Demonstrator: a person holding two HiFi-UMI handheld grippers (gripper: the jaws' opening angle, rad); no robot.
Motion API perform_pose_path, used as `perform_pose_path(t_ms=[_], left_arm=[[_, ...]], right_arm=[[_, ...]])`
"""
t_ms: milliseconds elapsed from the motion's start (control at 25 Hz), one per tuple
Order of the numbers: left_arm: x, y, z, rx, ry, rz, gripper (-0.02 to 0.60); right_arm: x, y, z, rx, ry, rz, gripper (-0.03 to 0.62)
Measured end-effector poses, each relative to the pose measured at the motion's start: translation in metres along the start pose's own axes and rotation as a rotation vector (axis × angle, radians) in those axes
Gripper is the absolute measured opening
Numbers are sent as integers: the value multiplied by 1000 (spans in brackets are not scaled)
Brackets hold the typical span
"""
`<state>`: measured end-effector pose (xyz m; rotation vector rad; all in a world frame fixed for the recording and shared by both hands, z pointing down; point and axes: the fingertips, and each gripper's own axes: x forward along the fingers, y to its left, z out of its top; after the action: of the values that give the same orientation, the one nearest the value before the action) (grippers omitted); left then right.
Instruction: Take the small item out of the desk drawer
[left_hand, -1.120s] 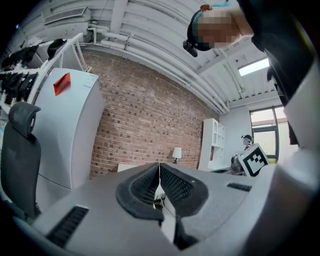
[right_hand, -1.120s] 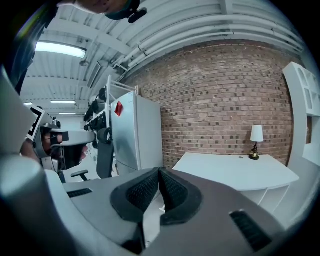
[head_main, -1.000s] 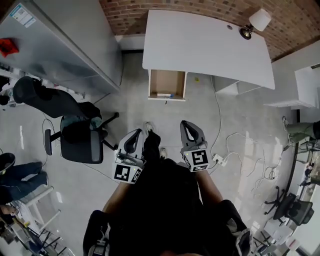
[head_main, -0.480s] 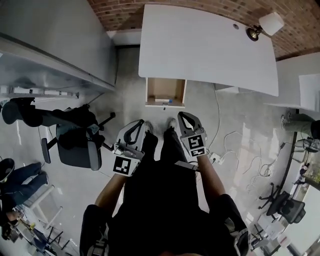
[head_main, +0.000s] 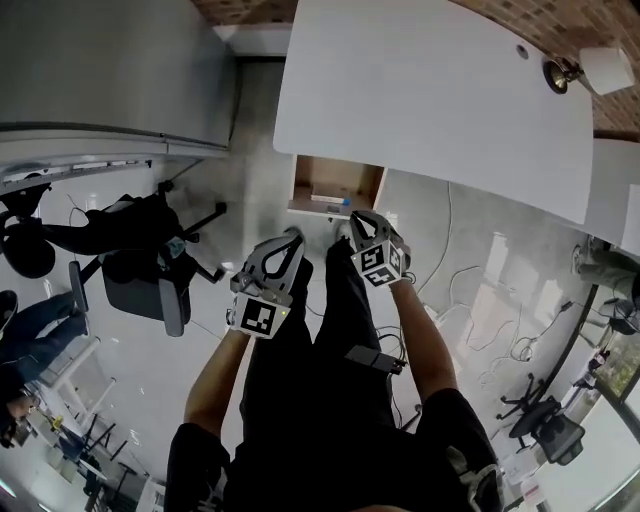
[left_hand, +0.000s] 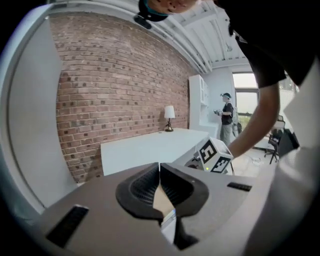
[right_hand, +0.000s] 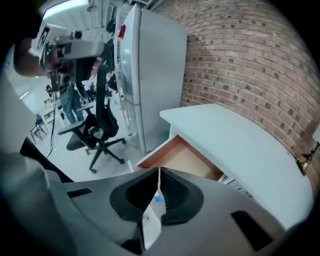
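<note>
While neither claw has anything in it, both sit short of the open light-brown wooden drawer (head_main: 318, 172) pulled out from under the white rectangular desk top (head_main: 430, 100). Left gripper (head_main: 291, 236): jaws pressed together at the tips, empty. Right gripper (head_main: 353, 220): same, jaws meeting at the tips, empty. Small flat white item with a blue end (head_main: 330, 200) lies on the drawer floor right against the front panel, on the near side of the drawer, blue end toward the person's right. Long axis runs parallel to the drawer front, i.e. crosswise to the way both claws point. Key relation: item is ahead of and below the right gripper, slightly to its left. The right gripper tips are just beside the drawer front, while the left gripper is further back and off to the left of the drawer. Right is the nearer one, likely the picker. Judgement: reach stage, pick not started; jaws need to open and come down over the front panel, closing across the item's short width.
</note>
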<state>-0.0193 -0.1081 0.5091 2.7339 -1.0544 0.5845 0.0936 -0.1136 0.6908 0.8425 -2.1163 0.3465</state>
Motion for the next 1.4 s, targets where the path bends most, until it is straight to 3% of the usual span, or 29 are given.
perform_pose_path(t_ms=[80,160,320,480,600,680,840,1080,1400], left_arm=[[27,-5,-29,121,69,-64,14],[55,-10,-60,177,133,-128,14],[95,-9,-117,164,221,-202,15],[127,-3,-174,219,310,-215,27],[148,1,-210,260,381,-260,134],[161,1,-230,302,423,-288,151],[184,-3,-264,357,488,-350,161],[208,-4,-289,473,536,-430,161],[227,1,-320,498,640,-501,161]], right_arm=[[32,-2,-27,-37,60,38,31],[61,-6,-51,-61,107,66,32],[107,-11,-84,-84,172,97,32],[138,-13,-107,-127,216,116,32],[160,-12,-117,-187,254,154,32],[171,-7,-124,-201,282,205,31],[185,1,-146,-238,358,264,31],[203,3,-169,-242,436,266,29],[203,-6,-154,-155,391,226,28]])
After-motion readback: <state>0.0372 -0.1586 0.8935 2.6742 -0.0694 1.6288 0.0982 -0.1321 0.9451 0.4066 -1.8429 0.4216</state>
